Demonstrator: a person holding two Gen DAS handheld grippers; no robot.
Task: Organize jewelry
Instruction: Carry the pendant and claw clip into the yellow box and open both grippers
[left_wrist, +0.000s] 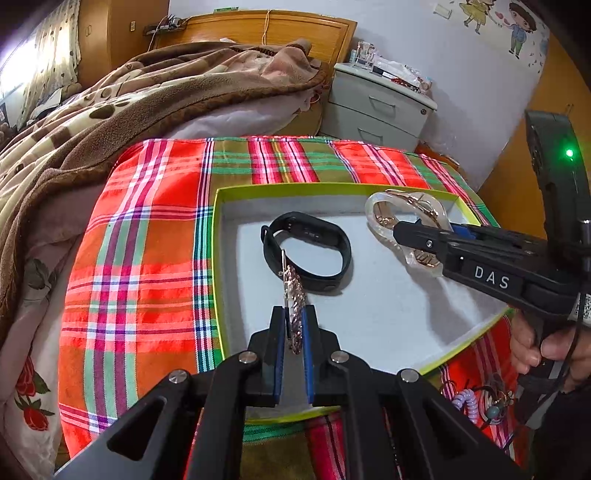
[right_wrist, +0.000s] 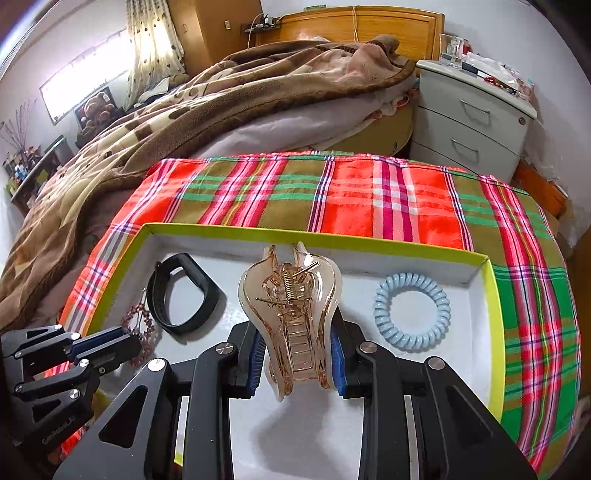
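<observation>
Over the tray (left_wrist: 369, 317), through the left wrist camera, I see my left gripper (left_wrist: 294, 332) narrowed onto a chain (left_wrist: 294, 295), its blue pads pinching the lower links while the upper part stands up toward a black band (left_wrist: 306, 251). That band lies on the tray's grey floor, just beyond the chain. To the right, my right gripper (left_wrist: 400, 232) reaches in from the side, clamped on a clear hair claw (left_wrist: 384, 218) held above the tray near its far right corner. On the plaid cloth (left_wrist: 147, 240) below the tray's near right edge sits a lilac coil tie (left_wrist: 466, 403) among other small pieces I cannot make out. A blanket (left_wrist: 110, 110) covers the bed behind, and a nightstand (left_wrist: 376, 107) stands at the wall

From the right wrist camera, the claw (right_wrist: 291, 314) fills the middle, gripped at its sides between the right gripper's (right_wrist: 297, 354) blue pads, spring facing up. A blue coil tie (right_wrist: 412, 312) lies on the tray (right_wrist: 495, 314) floor to the right of the claw, apart from it. The band (right_wrist: 184, 295) lies to the left. At the lower left, the left gripper (right_wrist: 138, 343) holds the chain (right_wrist: 142, 321) just beside the band
</observation>
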